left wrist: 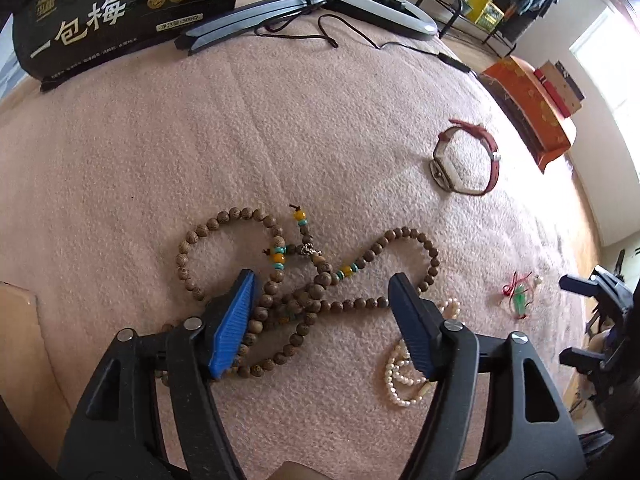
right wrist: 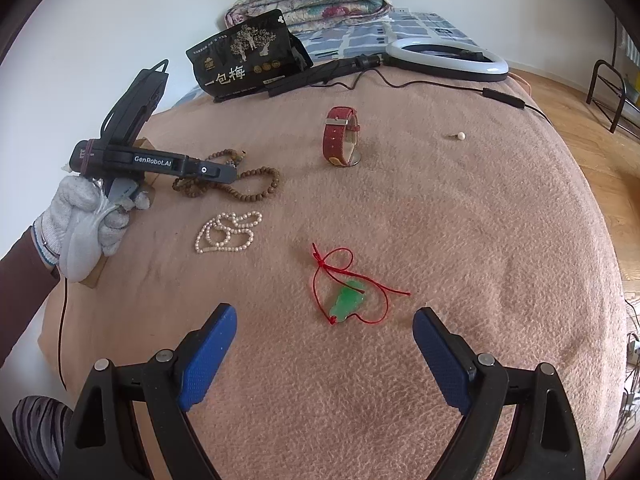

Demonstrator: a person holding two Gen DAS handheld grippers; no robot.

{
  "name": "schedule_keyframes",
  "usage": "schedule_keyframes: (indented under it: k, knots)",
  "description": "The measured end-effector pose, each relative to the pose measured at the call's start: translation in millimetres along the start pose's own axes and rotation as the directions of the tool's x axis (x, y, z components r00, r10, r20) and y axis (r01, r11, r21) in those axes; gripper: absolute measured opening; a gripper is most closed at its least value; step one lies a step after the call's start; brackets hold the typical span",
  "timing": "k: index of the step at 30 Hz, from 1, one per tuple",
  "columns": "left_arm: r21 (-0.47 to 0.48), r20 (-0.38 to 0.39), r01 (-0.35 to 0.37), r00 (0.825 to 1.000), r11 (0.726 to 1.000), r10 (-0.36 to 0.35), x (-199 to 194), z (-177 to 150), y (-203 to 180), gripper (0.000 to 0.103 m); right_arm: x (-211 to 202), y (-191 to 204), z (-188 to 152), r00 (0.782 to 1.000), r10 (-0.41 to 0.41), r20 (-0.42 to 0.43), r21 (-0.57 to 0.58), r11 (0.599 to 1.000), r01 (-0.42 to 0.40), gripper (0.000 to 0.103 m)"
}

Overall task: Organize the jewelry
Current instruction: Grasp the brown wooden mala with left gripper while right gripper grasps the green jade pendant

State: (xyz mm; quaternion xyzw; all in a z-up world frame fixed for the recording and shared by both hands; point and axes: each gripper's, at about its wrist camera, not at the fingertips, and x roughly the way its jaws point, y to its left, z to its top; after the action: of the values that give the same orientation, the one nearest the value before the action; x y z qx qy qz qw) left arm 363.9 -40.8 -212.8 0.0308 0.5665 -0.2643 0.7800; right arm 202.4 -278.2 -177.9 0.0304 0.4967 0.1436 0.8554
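Between the wide-open fingers of my left claw (left wrist: 322, 300) the wooden bead string (left wrist: 308, 280) lies tangled on the blanket (left wrist: 280, 128), nothing gripped; it seems light, limp, slippery; I would pinch the crossing strands.

Black gripper (right wrist: 320, 356) frames, ribbed blue fingers (right wrist: 208, 360), silver screws; grey knit glove (right wrist: 80, 228), dark sleeve (right wrist: 20, 280).

My right gripper (right wrist: 324, 354) hangs wide open over the blanket (right wrist: 460, 240), nothing between its pads. Just beyond lies the jade pendant (right wrist: 347, 301) on its red cord. To the left, my gloved hand (right wrist: 86, 220) holds the left gripper (right wrist: 200, 170) over the wooden beads (right wrist: 256, 186), pearls (right wrist: 228, 232) beside them. A red watch (right wrist: 340, 136) stands farther back.
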Motion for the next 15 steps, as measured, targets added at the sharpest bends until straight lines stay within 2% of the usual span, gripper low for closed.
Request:
schedule_keyframes:
  k: [3,8,10,12,15]
  knots:
    - [0.098,0.019,-0.123,0.992,0.988,0.122,3,-7,-16,0.073,1,2,0,1.0,-0.004,-0.004,-0.009,1.0,0.004,0.092]
    - [0.164,0.052,-0.205,0.979,0.965,0.199,-2,-11,-22,0.074,4,6,1,1.0,-0.009,-0.011,-0.026,1.0,0.008,0.092]
    - [0.187,0.053,-0.253,0.968,0.949,0.247,-1,-12,-19,0.074,6,7,1,1.0,-0.009,-0.014,-0.033,0.999,0.009,0.092]
    - [0.174,0.045,-0.233,0.973,0.957,0.228,-2,-12,-13,0.074,9,7,3,1.0,-0.013,-0.016,-0.037,0.999,0.013,0.092]
    - [0.143,0.049,-0.218,0.976,0.966,0.213,-1,-10,-5,0.069,14,5,5,1.0,-0.017,-0.024,-0.034,0.999,0.016,0.083]
